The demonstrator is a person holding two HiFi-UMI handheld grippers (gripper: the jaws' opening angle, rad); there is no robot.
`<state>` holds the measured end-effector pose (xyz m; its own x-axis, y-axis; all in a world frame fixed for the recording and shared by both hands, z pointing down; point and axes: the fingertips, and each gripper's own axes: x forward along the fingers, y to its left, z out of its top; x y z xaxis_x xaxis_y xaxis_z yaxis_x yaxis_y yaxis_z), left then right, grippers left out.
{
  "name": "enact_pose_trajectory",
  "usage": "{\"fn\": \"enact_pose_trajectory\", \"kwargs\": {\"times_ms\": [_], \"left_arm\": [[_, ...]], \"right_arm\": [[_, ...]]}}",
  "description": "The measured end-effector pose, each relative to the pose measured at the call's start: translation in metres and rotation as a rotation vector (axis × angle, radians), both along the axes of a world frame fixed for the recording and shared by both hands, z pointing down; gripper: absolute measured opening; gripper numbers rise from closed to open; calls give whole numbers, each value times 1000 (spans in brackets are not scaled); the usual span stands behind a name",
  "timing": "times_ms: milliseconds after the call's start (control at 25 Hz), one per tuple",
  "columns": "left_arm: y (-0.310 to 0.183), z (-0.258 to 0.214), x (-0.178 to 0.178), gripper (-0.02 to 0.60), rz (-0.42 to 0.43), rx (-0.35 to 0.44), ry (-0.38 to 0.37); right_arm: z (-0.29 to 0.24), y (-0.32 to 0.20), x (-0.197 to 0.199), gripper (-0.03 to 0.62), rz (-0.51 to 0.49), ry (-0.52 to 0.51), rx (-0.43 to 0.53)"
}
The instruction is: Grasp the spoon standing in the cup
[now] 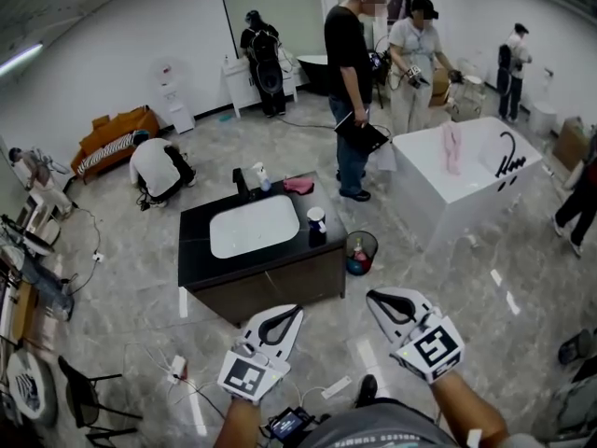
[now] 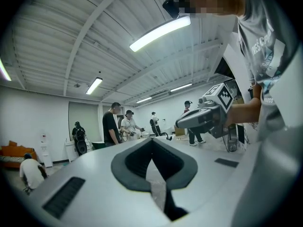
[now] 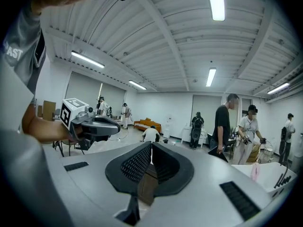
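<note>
Left gripper (image 1: 295,314): fingers pressed together tip to tip, nothing between them, touching nothing. In its own view the dark pads (image 2: 137,162) meet at the front. Right gripper (image 1: 375,299): same, closed and empty, pads (image 3: 137,167) meeting at the tip. Both are held in the air side by side, low in the head view, tips aimed at the black vanity cabinet with dark countertop (image 1: 201,224), well apart from it.

Small white-rimmed dark cup (image 1: 317,225) stands upright on the counter's right part, just beside the white rectangular basin (image 1: 254,225). The spoon in it is too small to make out, so its lean and long axis cannot be told.

Also on the counter: black faucet (image 1: 240,180), small clear bottle (image 1: 262,177), pink cloth (image 1: 299,185). Round dark bin (image 1: 361,250) sits on the grey tiled floor (image 1: 121,278) right of the cabinet. White bathtub (image 1: 466,189) further right, pink towel (image 1: 452,147) over its rim. Several people stand at the back, one crouches left of the cabinet; orange sofa (image 1: 117,133) by the white wall.
</note>
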<state>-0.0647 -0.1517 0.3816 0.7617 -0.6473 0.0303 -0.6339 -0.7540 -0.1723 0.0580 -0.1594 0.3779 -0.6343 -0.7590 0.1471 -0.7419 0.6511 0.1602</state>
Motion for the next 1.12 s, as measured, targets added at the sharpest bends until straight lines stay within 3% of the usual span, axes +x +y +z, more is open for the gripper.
{"fn": "enact_pose_trajectory", "kwargs": {"times_ms": [600,1120], "left_arm": [[-79,-4,61,2,-93,11,-56],[-95,-14,83,2,-90,21,-79]], "right_arm": [[5,-84,43,32,-137,-31,-4],[5,-100,70,32,-131,-53,-3]]}}
